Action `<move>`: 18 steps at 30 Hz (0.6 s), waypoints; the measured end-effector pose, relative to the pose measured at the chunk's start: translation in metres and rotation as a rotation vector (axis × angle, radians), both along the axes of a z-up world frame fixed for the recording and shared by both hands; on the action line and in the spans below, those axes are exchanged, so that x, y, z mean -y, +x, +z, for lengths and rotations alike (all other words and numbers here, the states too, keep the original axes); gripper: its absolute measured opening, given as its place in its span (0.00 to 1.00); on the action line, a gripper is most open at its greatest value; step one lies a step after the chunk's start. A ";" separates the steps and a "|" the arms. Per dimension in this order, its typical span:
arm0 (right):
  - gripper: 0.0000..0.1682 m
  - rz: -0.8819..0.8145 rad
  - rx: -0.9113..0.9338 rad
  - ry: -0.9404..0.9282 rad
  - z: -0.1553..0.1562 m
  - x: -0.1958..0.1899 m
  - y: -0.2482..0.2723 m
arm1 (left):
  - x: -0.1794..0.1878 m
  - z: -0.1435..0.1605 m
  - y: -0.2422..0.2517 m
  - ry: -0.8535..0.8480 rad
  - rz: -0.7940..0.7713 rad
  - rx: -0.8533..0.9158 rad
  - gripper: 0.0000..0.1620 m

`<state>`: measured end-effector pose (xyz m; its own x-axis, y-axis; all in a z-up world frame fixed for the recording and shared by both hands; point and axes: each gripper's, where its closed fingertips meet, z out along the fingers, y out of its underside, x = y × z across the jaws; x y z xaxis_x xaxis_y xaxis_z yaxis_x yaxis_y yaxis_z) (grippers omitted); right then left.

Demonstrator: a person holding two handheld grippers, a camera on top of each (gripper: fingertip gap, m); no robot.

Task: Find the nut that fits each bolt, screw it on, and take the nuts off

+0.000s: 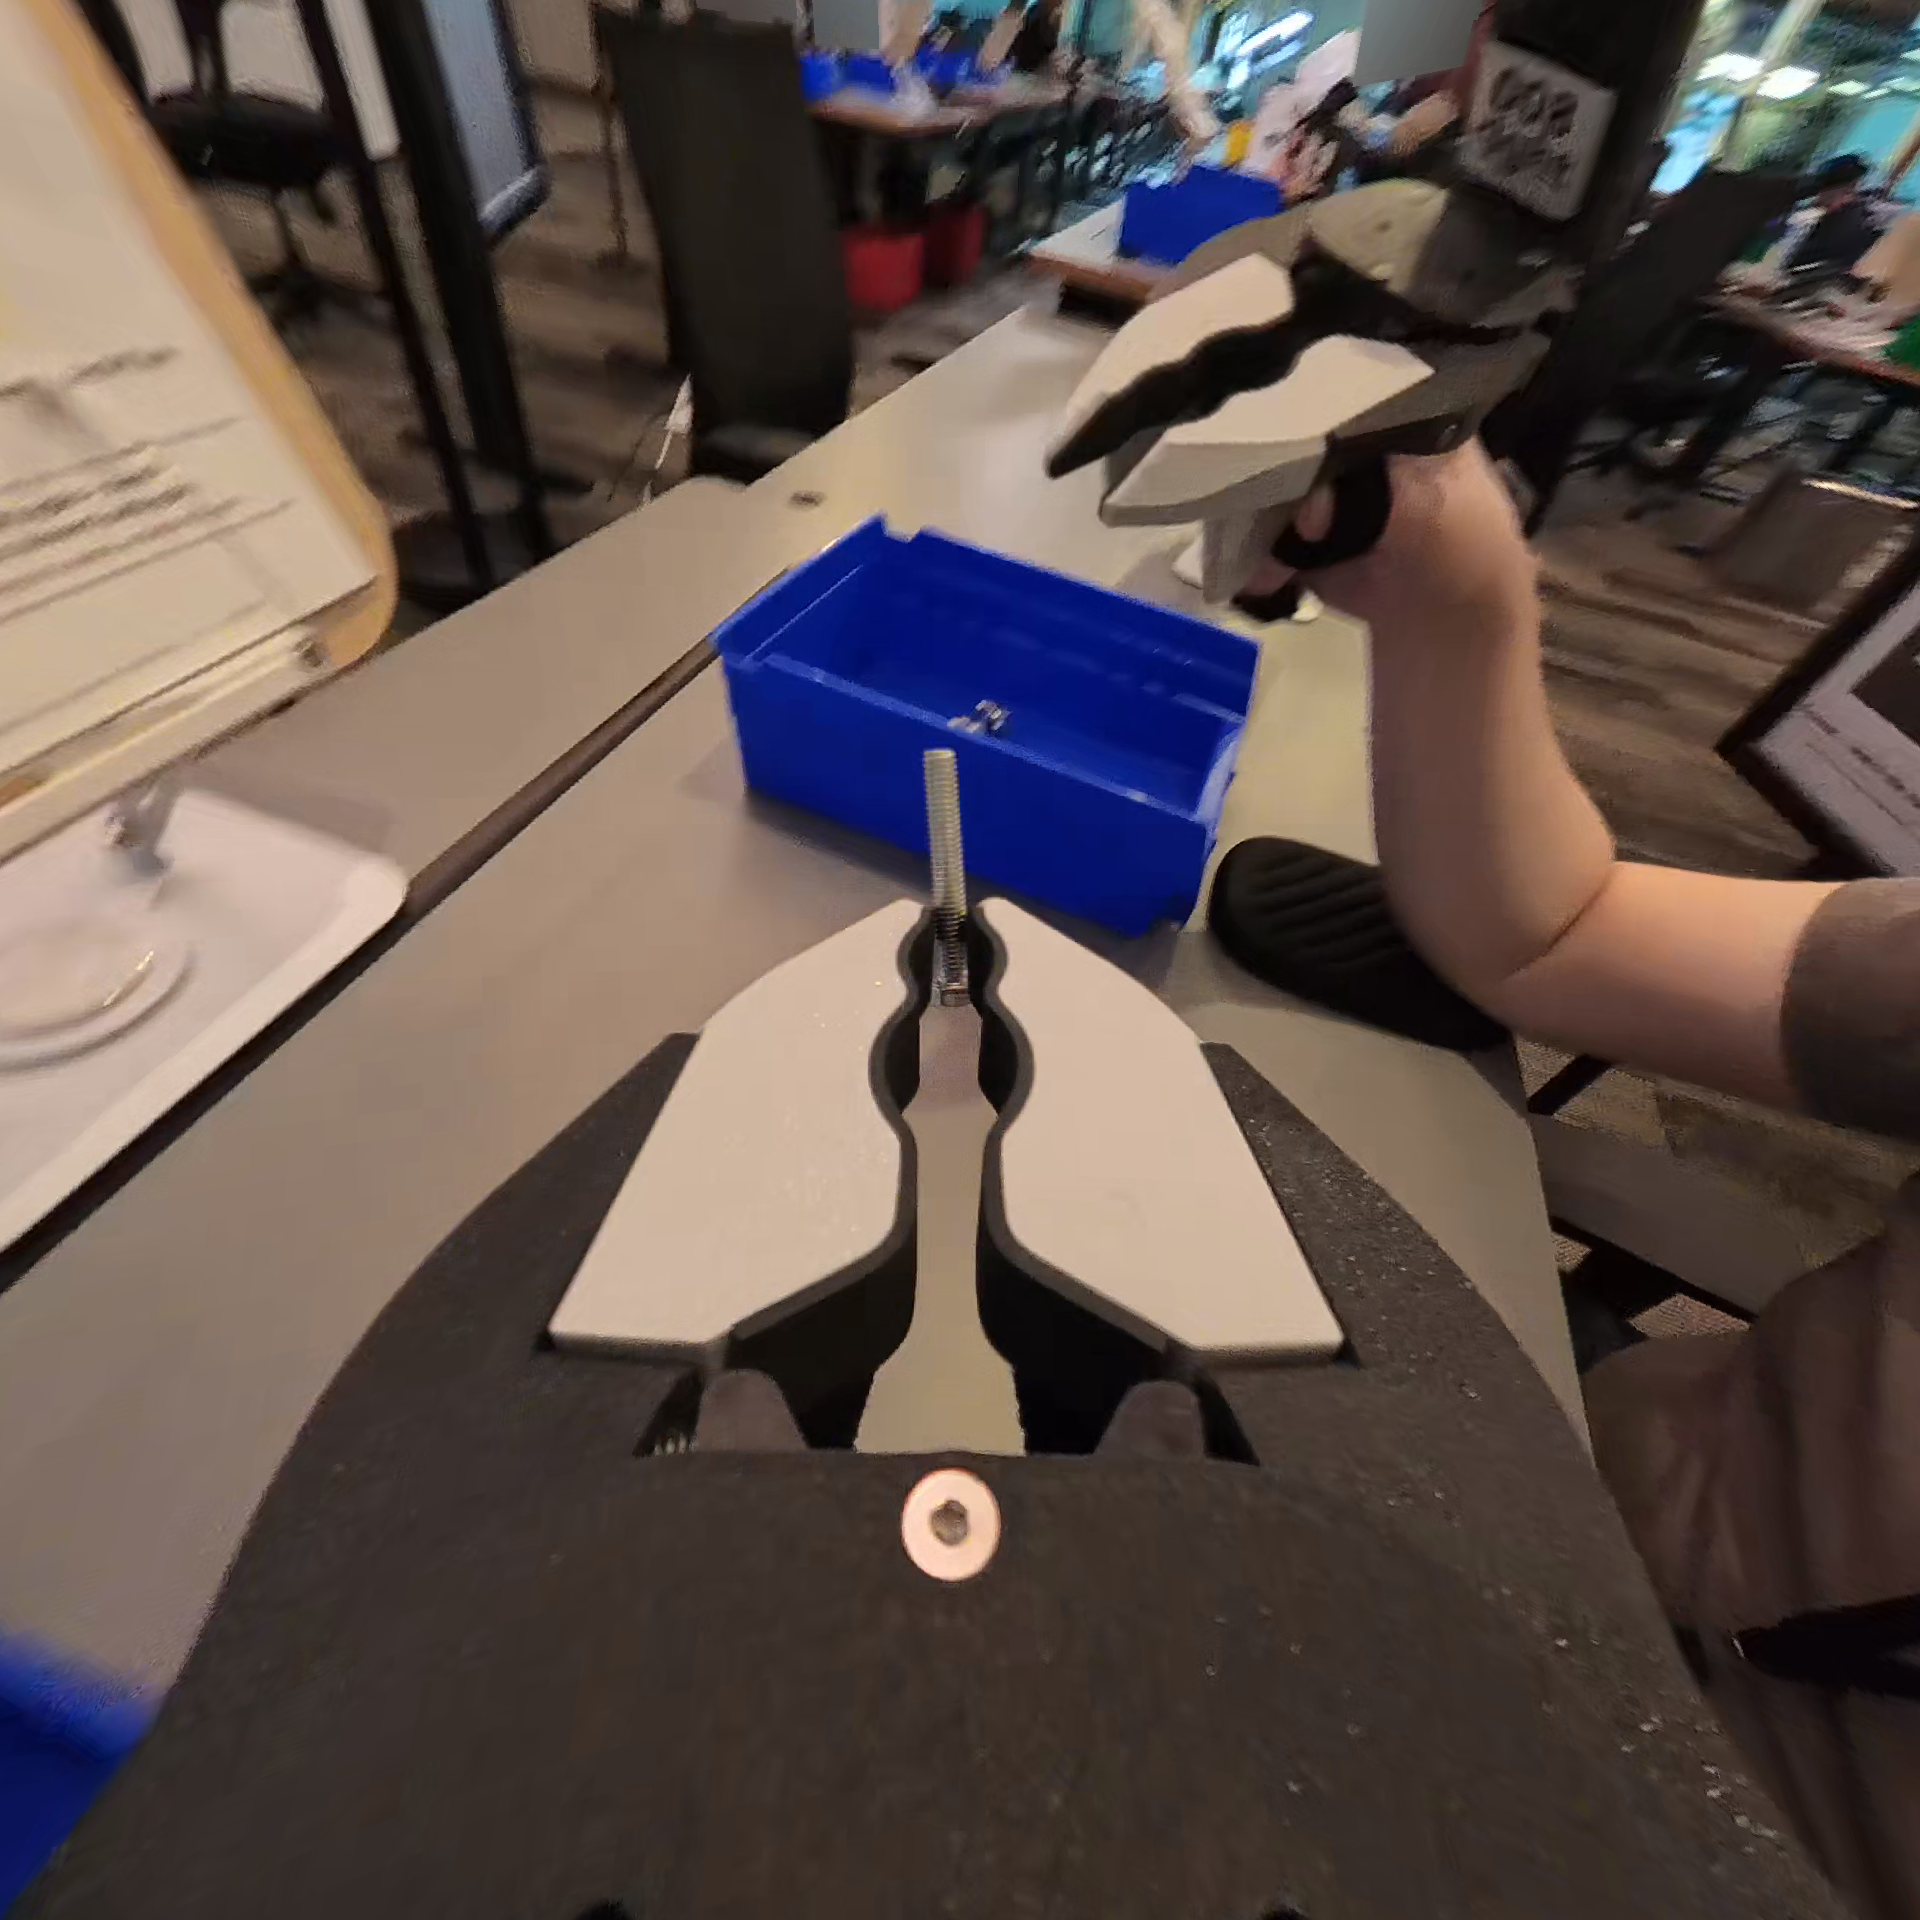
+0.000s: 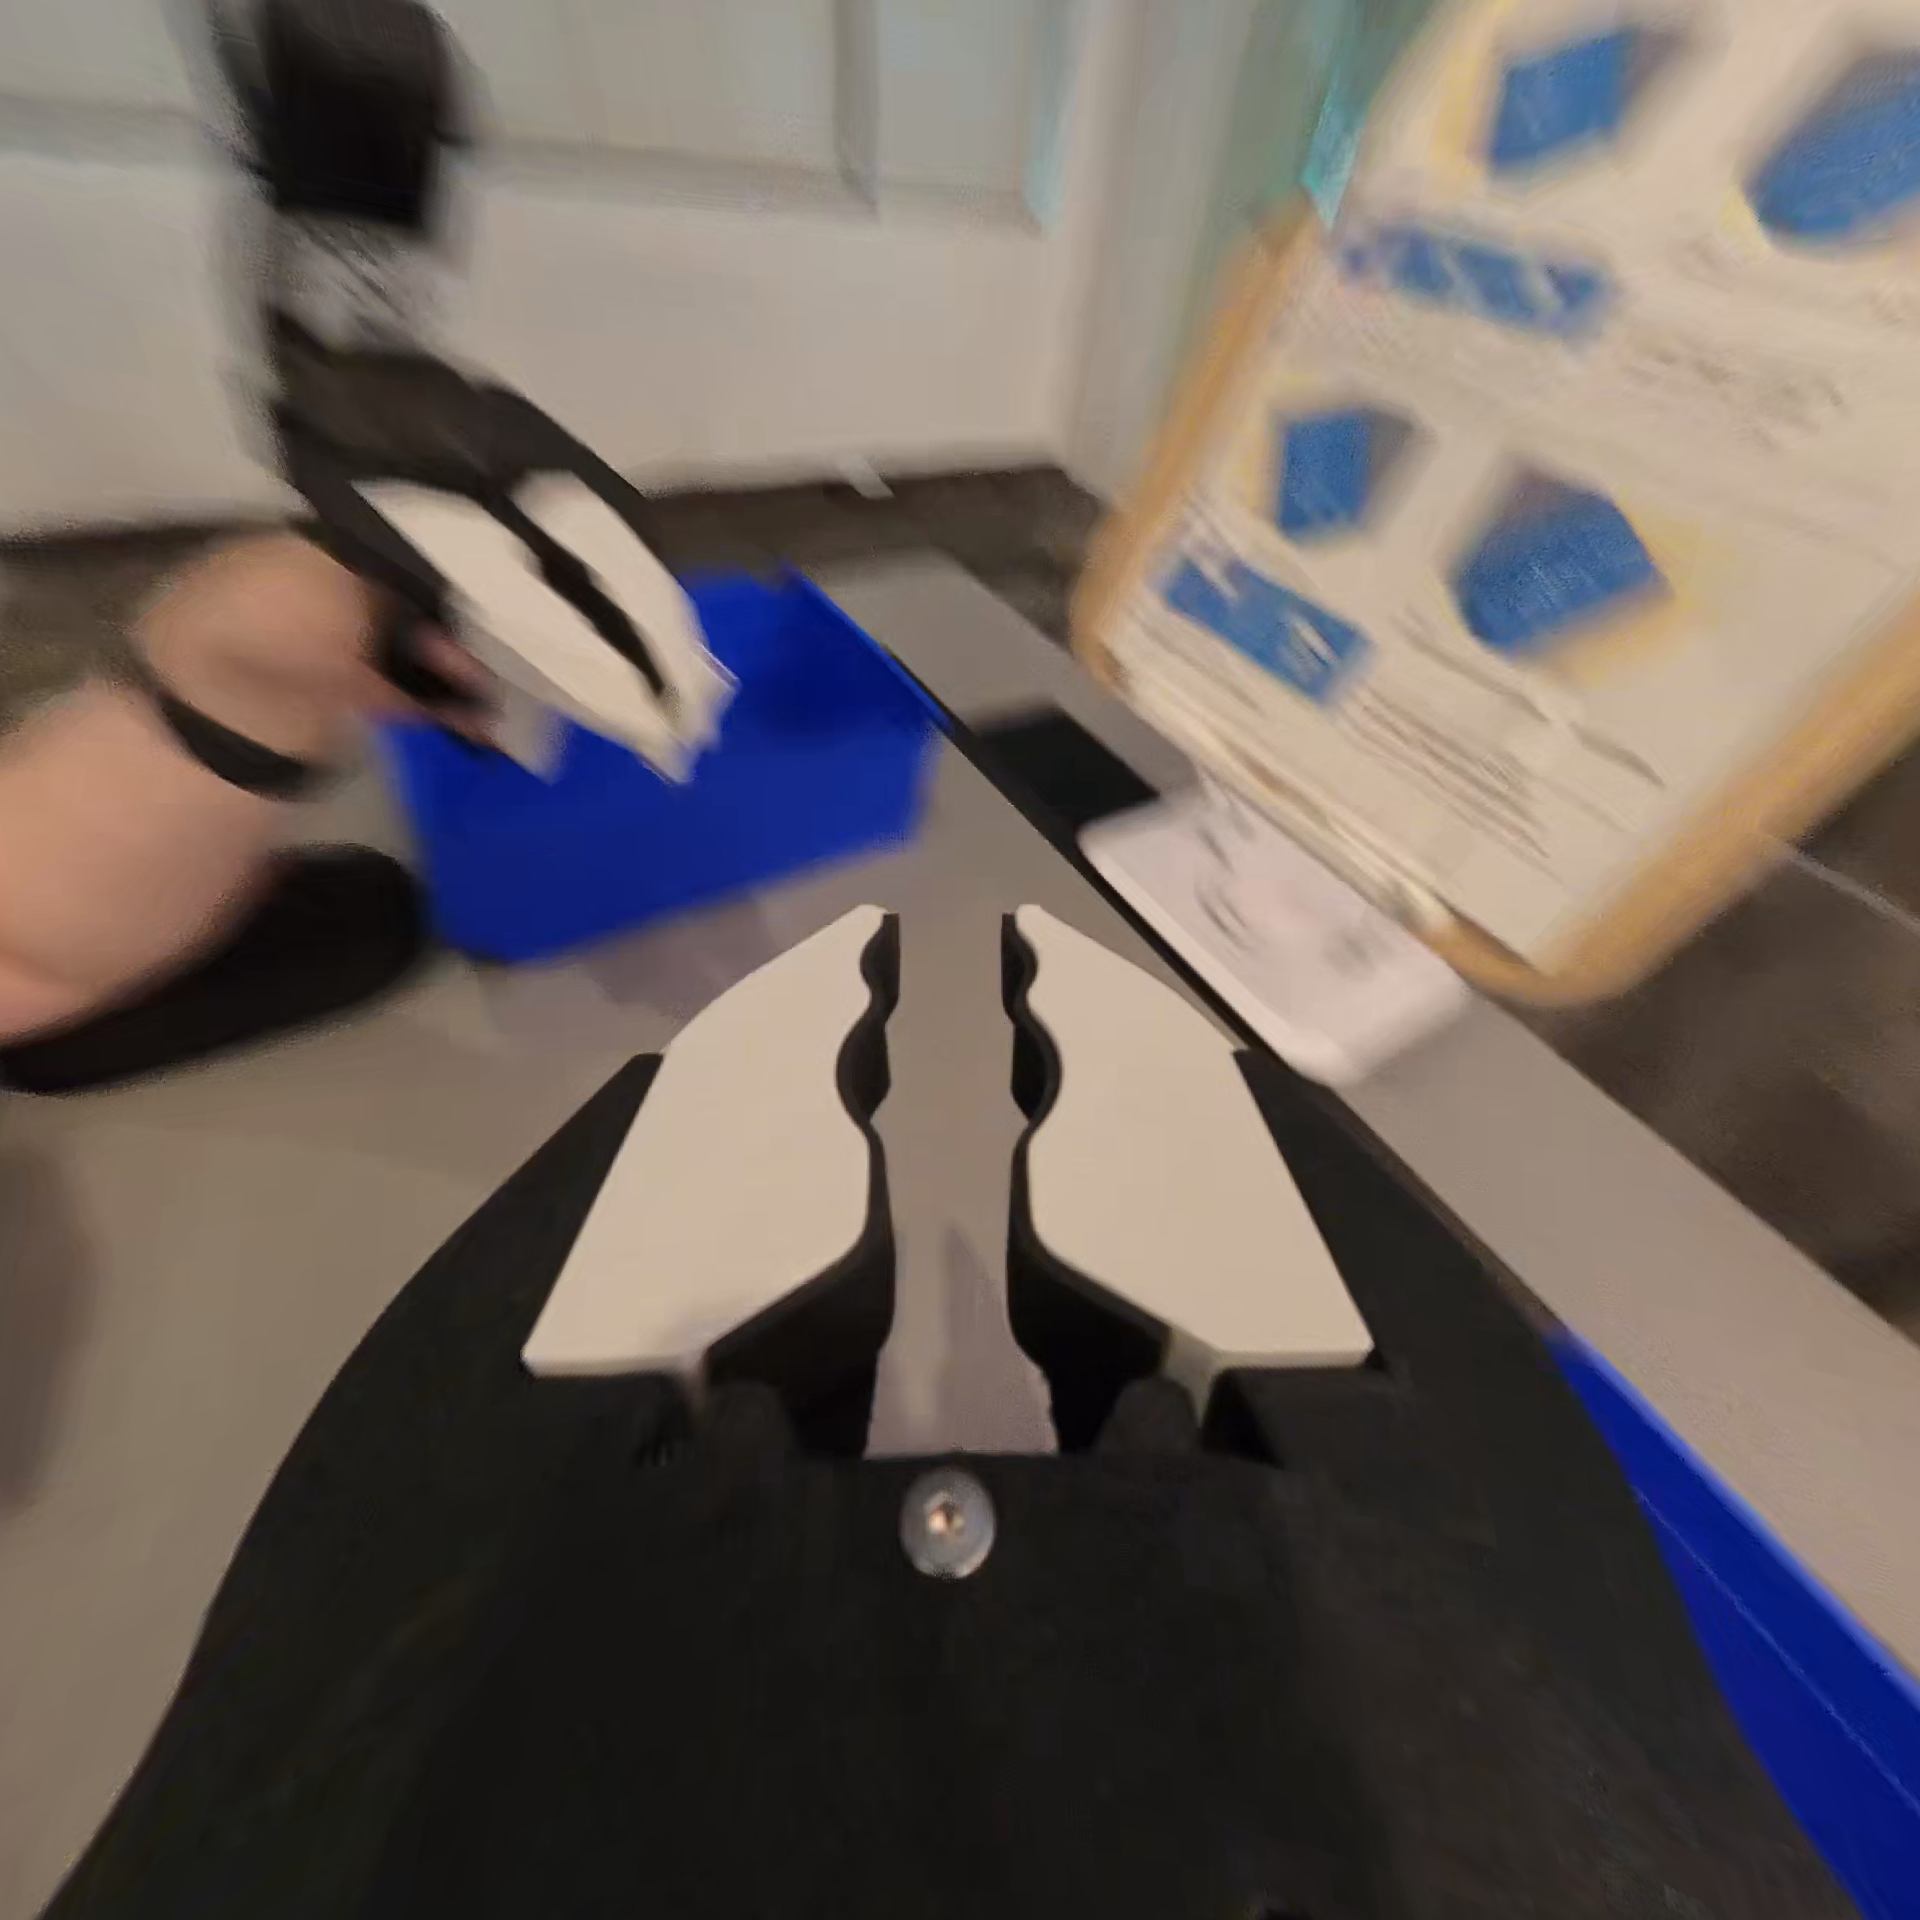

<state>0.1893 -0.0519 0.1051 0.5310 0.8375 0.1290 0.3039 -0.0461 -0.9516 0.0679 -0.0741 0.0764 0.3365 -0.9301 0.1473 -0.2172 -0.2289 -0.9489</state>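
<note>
One bolt stood upright, its head pinched between the nearly closed fingers of the left gripper above the grey bench. Beyond it sat one blue bin with a few small metal pieces, too blurred to count, lying inside. The right gripper, raised beside the bin, was slightly parted and held nothing. One printed sheet in a tan-edged stand bore writing and six blue pictures. A second blue bin showed at the right view's edge.
</note>
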 end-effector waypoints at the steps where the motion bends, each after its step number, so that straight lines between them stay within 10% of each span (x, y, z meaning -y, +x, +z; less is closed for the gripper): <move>1: 0.12 0.112 -0.104 0.022 0.013 0.016 -0.017 | 0.005 0.001 0.011 0.028 -0.023 0.017 0.03; 18: 0.05 0.524 -0.144 -0.046 -0.014 0.062 -0.083 | 0.043 -0.004 0.047 0.181 -0.184 -0.011 0.03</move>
<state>0.1064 -0.1143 0.0912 0.0506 0.9978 0.0427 0.1638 0.0339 -0.9859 0.1152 -0.1170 0.0722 0.1595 -0.9867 -0.0304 -0.2503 -0.0106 -0.9681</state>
